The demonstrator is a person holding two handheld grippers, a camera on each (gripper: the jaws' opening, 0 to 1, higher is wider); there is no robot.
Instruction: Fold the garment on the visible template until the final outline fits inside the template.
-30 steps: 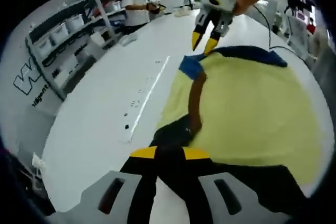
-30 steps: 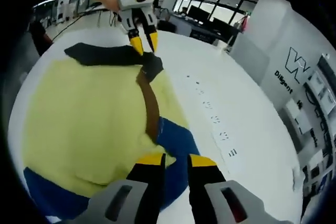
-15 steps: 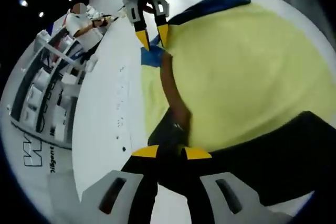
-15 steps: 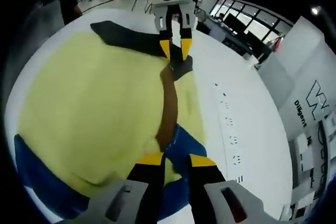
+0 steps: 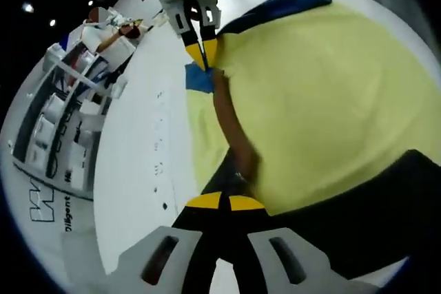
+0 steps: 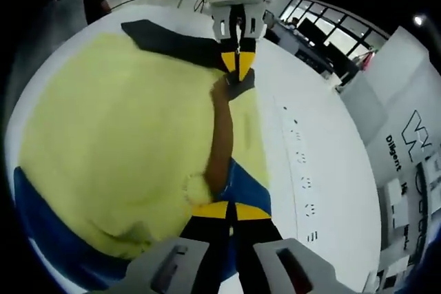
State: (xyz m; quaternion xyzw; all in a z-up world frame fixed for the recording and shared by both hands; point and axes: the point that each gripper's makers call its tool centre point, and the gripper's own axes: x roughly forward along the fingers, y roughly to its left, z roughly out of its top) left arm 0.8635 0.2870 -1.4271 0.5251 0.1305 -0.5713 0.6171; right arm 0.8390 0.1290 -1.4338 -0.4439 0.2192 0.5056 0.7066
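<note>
A yellow shirt (image 5: pixel 324 94) with a brown neckband (image 5: pixel 231 125), one blue sleeve (image 5: pixel 289 6) and one black sleeve (image 5: pixel 375 204) lies flat on the white table (image 5: pixel 138 142). My left gripper (image 5: pixel 220 202) is shut on the black cloth at the near end of the neckband. At the far end, my right gripper (image 5: pixel 203 53) pinches the blue cloth. In the right gripper view the shirt (image 6: pixel 117 122) spreads to the left. There the right gripper (image 6: pixel 231 210) is shut on blue cloth, and the left gripper (image 6: pixel 238 65) on black cloth.
Small black marks (image 5: pixel 158 153) run in a line on the table beside the shirt, also visible as marks (image 6: pixel 303 184) in the right gripper view. Shelves with bins (image 5: pixel 62 115) and a person (image 5: pixel 114 29) stand beyond the table. A white wall with a logo (image 6: pixel 417 135) lies to the right.
Both grippers' jaws were open around the cloth at the ends of the neckband half a second ago. Both have since shut on it.
</note>
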